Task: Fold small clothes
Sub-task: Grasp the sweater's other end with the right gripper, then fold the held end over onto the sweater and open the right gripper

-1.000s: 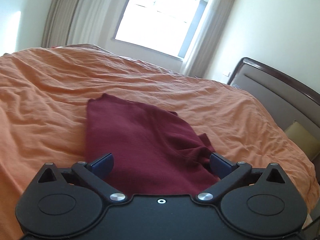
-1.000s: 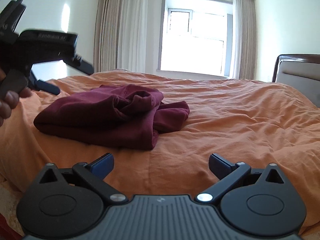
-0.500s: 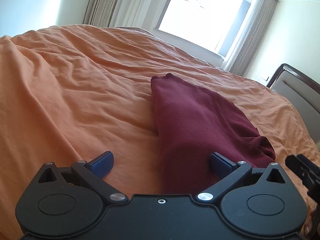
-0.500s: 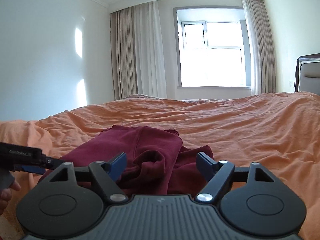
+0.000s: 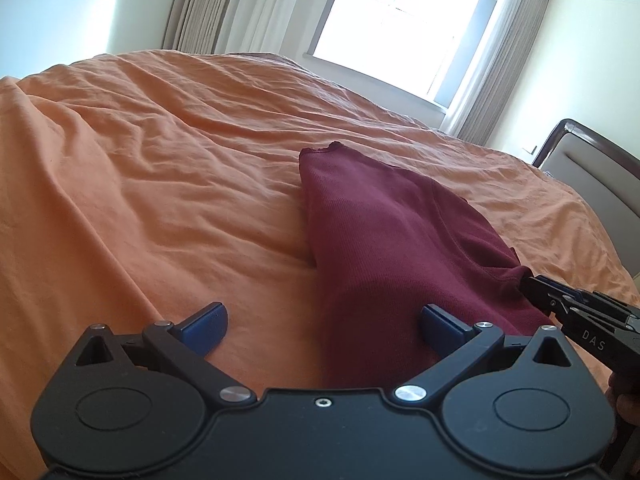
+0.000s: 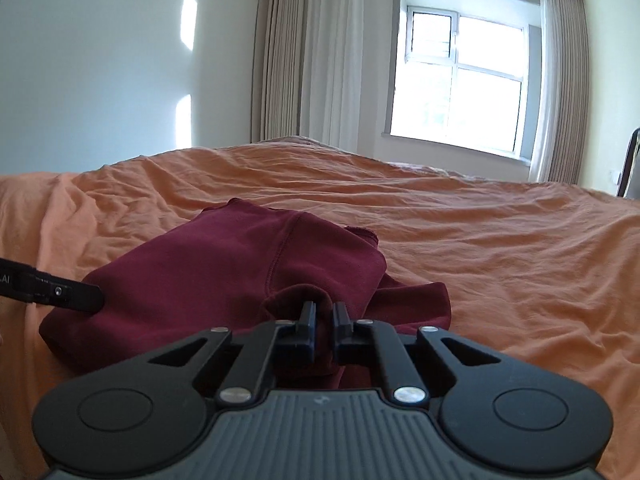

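Left wrist view, left to right: the left gripper (image 5: 322, 322) stands with its jaws spread wide over the orange bedsheet (image 5: 160, 184). Its left blue pad lies above bare sheet; its right blue pad lies over the near end of the maroon garment (image 5: 384, 248), so the garment's left edge falls between the jaws, though neither pad presses on it. At the far right edge the tip of the right gripper (image 5: 528, 286) meets the garment's right-hand fold.

Right wrist view, left to right: one dark finger of the left gripper (image 6: 86, 298) enters from the left edge, its tip at the garment's (image 6: 224, 264) left corner; whether it touches cannot be told. In the centre, the right gripper (image 6: 323, 312) has just closed, and its two pads are clenched on a bunched fold of maroon cloth at the garment's near edge.

The garment lies on the bed, near its front edge, in a loose, partly folded heap: a finely ribbed maroon knit with a stitched seam across the top layer and a hem at its far corner.

Count: one garment, two grippers, one bedsheet (image 6: 500, 248), one window (image 6: 464, 80), one headboard (image 5: 592, 176).
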Available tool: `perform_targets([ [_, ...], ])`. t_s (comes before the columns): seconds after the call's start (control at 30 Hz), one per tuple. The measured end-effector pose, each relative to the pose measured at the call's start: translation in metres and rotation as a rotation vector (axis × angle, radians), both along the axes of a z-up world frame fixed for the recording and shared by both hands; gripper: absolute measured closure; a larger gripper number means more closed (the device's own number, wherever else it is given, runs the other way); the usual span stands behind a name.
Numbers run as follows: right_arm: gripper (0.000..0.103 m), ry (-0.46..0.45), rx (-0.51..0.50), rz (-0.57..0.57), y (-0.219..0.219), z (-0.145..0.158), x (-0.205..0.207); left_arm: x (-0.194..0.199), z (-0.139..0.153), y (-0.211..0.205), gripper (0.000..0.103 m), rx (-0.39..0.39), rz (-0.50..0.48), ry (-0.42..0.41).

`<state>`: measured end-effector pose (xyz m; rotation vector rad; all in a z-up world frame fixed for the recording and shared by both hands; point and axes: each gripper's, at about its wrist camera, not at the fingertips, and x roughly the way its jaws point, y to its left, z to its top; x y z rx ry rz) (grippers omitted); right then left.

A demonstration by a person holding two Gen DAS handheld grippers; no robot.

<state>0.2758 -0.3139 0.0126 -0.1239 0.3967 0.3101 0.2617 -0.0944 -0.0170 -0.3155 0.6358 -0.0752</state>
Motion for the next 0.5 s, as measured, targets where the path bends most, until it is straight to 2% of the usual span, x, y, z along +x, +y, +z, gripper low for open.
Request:
perform_targets([
  [0.1,0.098,-0.094,-0.100,-0.021,0.006,-0.003,-0.021,0.000,0.000,0.000,0.001,-0.001,-0.005,0.001],
  [0.17,0.099,-0.116,-0.129,-0.034,0.005,-0.008,-0.034,0.000,0.000,0.002,0.001,-0.003,-0.012,0.003],
  [0.3,0.098,-0.082,-0.129,-0.027,-0.002,-0.020,-0.046,0.000,0.000,0.002,0.001,0.003,-0.020,0.005],
  [0.37,0.094,-0.071,-0.104,-0.038,-0.005,-0.020,-0.052,0.001,0.000,0.000,0.001,0.009,-0.021,0.004],
  [0.47,0.067,-0.044,0.002,-0.057,-0.016,-0.015,-0.064,0.000,0.000,0.000,0.001,0.010,-0.023,0.003],
  [0.5,0.055,-0.028,0.058,-0.054,-0.021,-0.013,-0.067,0.000,0.000,0.000,0.001,0.008,-0.023,0.003],
])
